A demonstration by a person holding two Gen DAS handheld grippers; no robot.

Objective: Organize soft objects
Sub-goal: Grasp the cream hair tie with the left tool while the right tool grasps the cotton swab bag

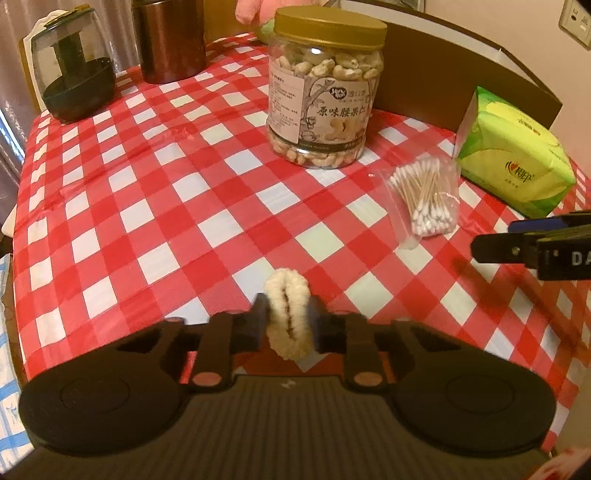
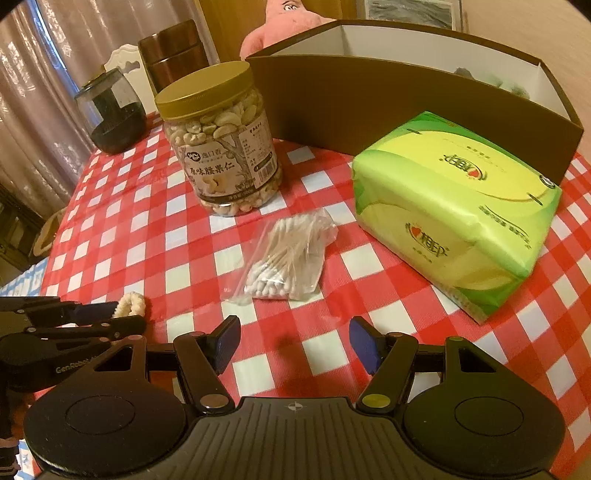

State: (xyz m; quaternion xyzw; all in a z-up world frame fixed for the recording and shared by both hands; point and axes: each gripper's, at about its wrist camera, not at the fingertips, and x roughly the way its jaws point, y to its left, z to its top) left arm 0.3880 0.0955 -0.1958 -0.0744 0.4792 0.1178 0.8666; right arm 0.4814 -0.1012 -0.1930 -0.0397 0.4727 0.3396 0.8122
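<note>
My left gripper [image 1: 287,320] is shut on a fluffy cream scrunchie [image 1: 286,302] and holds it just above the red checked tablecloth [image 1: 166,206]; the scrunchie also shows in the right wrist view [image 2: 131,303]. My right gripper [image 2: 293,343] is open and empty over the cloth, just short of a clear bag of cotton swabs [image 2: 284,258]. A green tissue pack [image 2: 454,214] lies to the right of the swabs. A brown box [image 2: 369,103] with a white inside stands open behind it. The right gripper's fingers [image 1: 509,251] show at the right edge of the left wrist view.
A cashew jar with a gold lid [image 1: 325,88] stands mid-table. A dark glass pot [image 1: 74,70] and a brown canister [image 1: 170,40] stand at the far left. A pink plush toy [image 2: 288,22] sits behind the box. The table edge drops off on the left.
</note>
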